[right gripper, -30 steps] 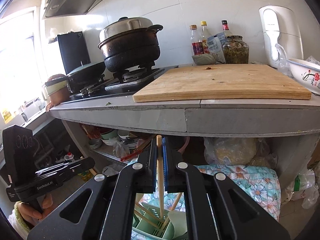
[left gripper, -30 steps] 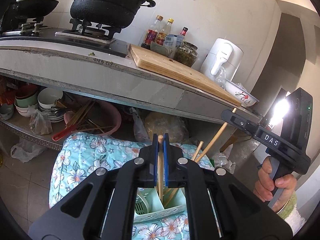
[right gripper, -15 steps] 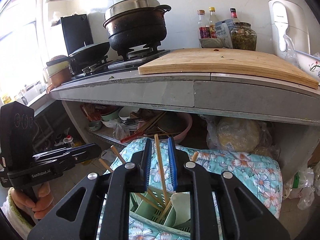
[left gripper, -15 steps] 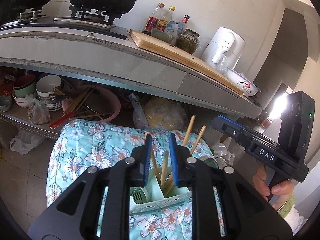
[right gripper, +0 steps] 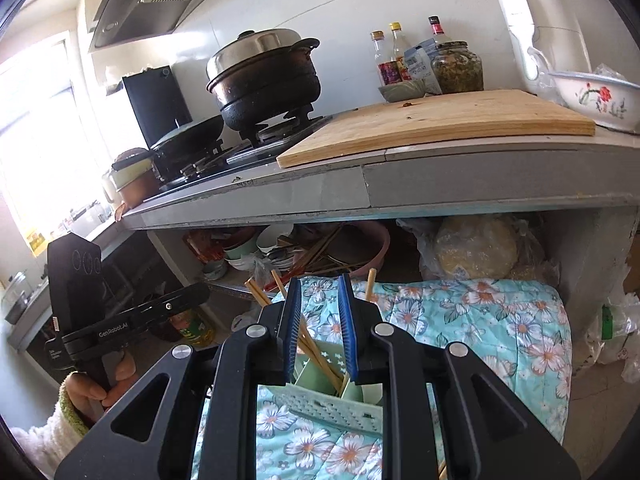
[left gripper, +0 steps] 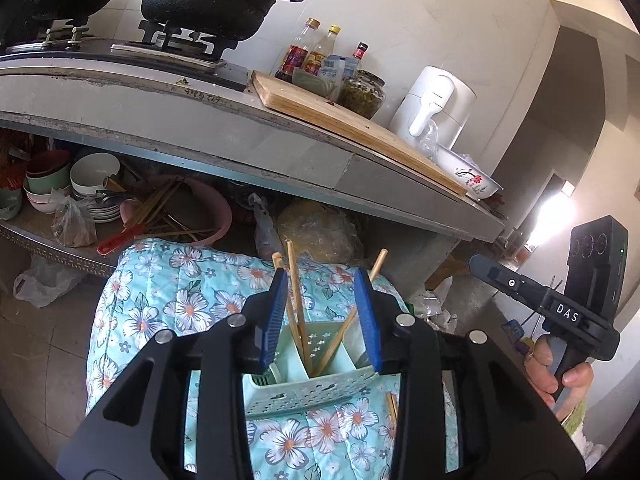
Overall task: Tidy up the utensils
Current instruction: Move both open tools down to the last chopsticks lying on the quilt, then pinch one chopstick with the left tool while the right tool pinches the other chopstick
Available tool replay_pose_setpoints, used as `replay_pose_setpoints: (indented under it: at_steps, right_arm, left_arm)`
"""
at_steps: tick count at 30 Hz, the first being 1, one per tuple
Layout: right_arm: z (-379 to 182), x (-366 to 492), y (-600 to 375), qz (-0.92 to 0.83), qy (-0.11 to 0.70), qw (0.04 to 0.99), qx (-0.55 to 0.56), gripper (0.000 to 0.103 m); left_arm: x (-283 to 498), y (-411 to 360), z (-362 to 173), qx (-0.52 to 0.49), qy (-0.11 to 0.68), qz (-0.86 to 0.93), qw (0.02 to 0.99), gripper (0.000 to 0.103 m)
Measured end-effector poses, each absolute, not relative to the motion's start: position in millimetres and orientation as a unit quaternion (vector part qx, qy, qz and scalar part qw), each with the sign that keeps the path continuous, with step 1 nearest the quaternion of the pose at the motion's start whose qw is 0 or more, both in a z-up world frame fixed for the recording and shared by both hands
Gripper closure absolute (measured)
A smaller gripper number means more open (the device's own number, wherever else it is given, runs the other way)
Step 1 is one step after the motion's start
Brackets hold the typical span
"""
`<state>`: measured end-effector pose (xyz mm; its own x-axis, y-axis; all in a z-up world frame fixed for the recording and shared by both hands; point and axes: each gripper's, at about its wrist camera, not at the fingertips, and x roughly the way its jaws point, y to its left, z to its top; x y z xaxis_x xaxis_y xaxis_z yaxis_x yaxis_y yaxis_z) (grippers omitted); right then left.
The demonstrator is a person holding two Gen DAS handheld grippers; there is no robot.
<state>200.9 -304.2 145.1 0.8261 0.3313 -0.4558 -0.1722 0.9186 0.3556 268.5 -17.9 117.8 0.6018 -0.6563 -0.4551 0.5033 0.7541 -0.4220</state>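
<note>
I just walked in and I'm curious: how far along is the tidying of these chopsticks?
Several chopsticks already stand in the green caddy on the flowered quilt. Both grippers are empty: the left gripper is opening, and nothing sits between the right gripper's fingers. One chopstick appears to lie on the quilt beside the caddy, so that looks left.

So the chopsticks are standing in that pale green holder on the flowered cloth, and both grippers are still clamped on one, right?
Not clamped. In both wrist views the left gripper and right gripper have released; the chopsticks stand free in the green holder on the flowered cloth.
</note>
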Motion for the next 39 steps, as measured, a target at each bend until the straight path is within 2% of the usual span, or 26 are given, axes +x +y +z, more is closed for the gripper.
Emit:
replay_pose_setpoints:
  at_steps: [4, 8, 15, 20, 24, 29, 39]
  right_arm:
    - [128, 166, -328, 0.131, 0.282, 0.933, 0.183, 0.084]
    - [83, 135, -350, 0.120, 0.330, 0.909, 0.225, 0.084]
    - [-42, 96, -363, 0.089, 0.449, 0.831, 0.315, 0.084]
    - [-108, 80, -362, 0.079, 0.492, 0.783, 0.371, 0.084]
    - [-122, 76, -358, 0.074, 0.495, 0.782, 0.372, 0.089]
    - [-126, 76, -359, 0.077, 0.492, 0.780, 0.380, 0.094]
    - [-127, 81, -359, 0.078, 0.480, 0.785, 0.384, 0.096]
  left_arm:
    - [240, -22, 110, -0.125, 0.310, -0.367, 0.868, 0.063]
    - [208, -41, 83, -0.107, 0.344, -0.418, 0.834, 0.058]
    - [164, -84, -4, -0.082, 0.434, -0.455, 0.773, 0.058]
    - [146, -106, -70, -0.068, 0.507, -0.445, 0.736, 0.060]
    - [138, -111, -98, -0.075, 0.531, -0.442, 0.719, 0.064]
    - [137, -114, -106, -0.083, 0.539, -0.443, 0.711, 0.069]
    - [138, -121, -97, -0.085, 0.536, -0.452, 0.708, 0.073]
